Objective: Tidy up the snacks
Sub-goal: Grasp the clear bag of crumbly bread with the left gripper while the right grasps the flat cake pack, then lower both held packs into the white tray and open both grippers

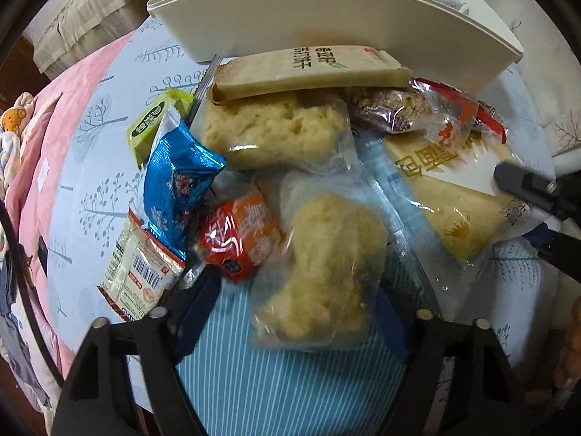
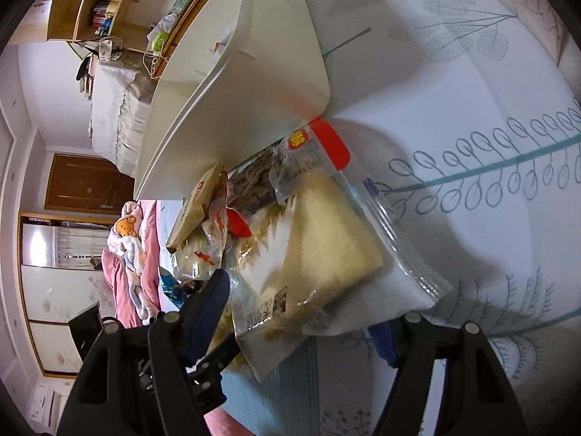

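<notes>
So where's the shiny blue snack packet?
In the left wrist view, the shiny blue foil snack packet sits left of the pile, between the small green packet and the red-orange packet.

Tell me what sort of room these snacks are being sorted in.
Most likely a bedroom at home. The snacks lie on a tree-print bedsheet beside a pink quilt, and the right wrist view shows a wooden bookshelf and a door.

White bin (image 1: 326, 18), plain. Bedsheet (image 1: 120, 152) pale, grey-blue tree print; teal-white striped cloth (image 1: 283, 381) at 6 o'clock. Pink quilt (image 1: 54, 127) at 9 o'clock. Shiny blue packet (image 1: 178, 185); red-orange packet (image 1: 243, 236); green packet (image 1: 149, 127). Tan box (image 1: 308, 69), dark lettering. Clear-wrapped yellow cakes (image 1: 326, 272). Black gripper arms.
</notes>
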A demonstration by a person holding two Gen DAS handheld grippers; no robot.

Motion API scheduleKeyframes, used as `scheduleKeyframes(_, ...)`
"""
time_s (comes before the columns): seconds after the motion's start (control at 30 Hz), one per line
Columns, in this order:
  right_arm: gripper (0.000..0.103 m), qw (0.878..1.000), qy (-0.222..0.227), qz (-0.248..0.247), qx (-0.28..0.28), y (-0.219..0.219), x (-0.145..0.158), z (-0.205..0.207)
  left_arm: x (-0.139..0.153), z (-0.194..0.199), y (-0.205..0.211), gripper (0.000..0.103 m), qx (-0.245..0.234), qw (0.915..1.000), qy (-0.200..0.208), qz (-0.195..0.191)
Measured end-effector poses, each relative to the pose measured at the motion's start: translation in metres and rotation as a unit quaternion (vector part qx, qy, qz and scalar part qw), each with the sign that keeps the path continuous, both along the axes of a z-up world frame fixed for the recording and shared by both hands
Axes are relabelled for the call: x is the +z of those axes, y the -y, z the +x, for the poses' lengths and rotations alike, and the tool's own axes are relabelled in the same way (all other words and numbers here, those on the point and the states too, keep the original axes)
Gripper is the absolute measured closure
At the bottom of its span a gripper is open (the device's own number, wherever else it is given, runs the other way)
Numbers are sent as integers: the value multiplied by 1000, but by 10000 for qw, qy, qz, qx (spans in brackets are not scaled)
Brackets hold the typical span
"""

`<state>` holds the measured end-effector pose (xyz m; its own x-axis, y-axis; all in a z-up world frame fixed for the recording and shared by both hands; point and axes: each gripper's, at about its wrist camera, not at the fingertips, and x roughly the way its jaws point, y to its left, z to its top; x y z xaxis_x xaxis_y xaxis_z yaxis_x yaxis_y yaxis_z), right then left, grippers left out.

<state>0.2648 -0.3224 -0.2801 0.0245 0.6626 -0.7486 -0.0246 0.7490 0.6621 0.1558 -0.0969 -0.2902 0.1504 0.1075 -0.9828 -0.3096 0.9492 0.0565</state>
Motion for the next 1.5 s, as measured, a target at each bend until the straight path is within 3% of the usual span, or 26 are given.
scheduleKeyframes(0.07,55,9999,-65,-100,-71,5,-2,-1,0,2,-1,42,30,9999,-14,-133)
scheduleKeyframes(0.17,58,9998,-120,-138,-64,8,-3,-1,3,4,0,50,10,9998,26,-197)
scheduleKeyframes(0.43,69,9990,107,-417,105,7,18,-6,22,5,2,52,-113,9989,337,-298)
scheduleKeyframes(0.73,80,9974,447,-561,91,18,51,-23,63,-7,-7,52,-178,9966,765,-227)
scheduleKeyframes(1.13,82,9850,1564,-729,-45,33,123,-42,130,-6,-14,52,-436,9915,1206,-214)
scheduleKeyframes(1.5,83,9691,2377,-542,-376,16,191,-16,179,30,-43,52,-741,9824,1712,-128)
